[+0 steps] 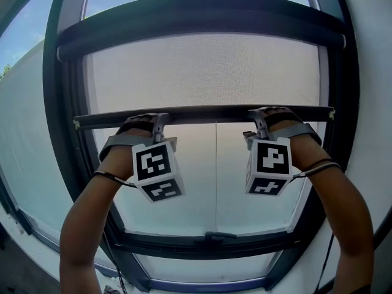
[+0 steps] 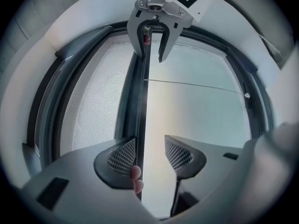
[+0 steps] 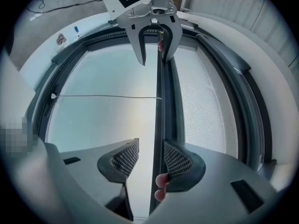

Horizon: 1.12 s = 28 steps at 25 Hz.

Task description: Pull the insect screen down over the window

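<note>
The left forearm [image 1: 89,216] and right forearm [image 1: 340,207] extend forward, well apart and roughly parallel. The left claw [image 1: 153,122] and right claw [image 1: 263,116] are held level with each other. Each claw's jaws stand apart. Left-hand fingertips [image 2: 135,173] show beside one pad, and right-hand fingertips [image 3: 161,183] likewise.

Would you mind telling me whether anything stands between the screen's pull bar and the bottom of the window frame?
Nothing visible does. Below the pull bar the glass is bare down to the lower frame; only a thin cord hangs from the bar toward the handle.
</note>
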Tool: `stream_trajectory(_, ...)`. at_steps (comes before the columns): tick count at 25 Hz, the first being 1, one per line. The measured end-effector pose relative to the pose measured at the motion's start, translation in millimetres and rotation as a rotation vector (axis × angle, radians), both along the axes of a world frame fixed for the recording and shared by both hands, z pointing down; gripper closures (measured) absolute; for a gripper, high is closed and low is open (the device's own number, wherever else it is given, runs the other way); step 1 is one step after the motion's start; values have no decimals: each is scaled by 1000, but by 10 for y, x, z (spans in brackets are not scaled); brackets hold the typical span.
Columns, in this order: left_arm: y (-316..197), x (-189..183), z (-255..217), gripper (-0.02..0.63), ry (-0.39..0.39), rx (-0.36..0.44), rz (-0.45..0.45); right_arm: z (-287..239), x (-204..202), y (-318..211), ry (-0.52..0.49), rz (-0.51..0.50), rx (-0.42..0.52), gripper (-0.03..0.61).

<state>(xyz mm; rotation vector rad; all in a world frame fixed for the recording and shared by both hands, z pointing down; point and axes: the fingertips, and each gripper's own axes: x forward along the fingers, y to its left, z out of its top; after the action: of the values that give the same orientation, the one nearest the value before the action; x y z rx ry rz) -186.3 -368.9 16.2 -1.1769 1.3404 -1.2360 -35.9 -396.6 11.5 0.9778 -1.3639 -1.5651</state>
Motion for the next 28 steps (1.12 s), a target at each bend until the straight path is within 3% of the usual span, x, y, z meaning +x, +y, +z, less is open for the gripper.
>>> stream_trajectory(8, 6, 19, 264, 416, -15, -72, -3, 247, 19, 8, 9, 8, -52, 413)
stream_trajectory(13, 54, 6, 681, 419, 0, -176, 20, 659, 4, 37, 30, -3, -104, 414)
stream_trajectory(23, 70, 11, 1144, 420, 16, -238, 44, 1114, 8, 32, 33, 1, -134, 413)
stream_trajectory(28, 76, 50, 1179, 420, 36, -219, 66, 1155, 16, 34, 20, 2, -125, 413)
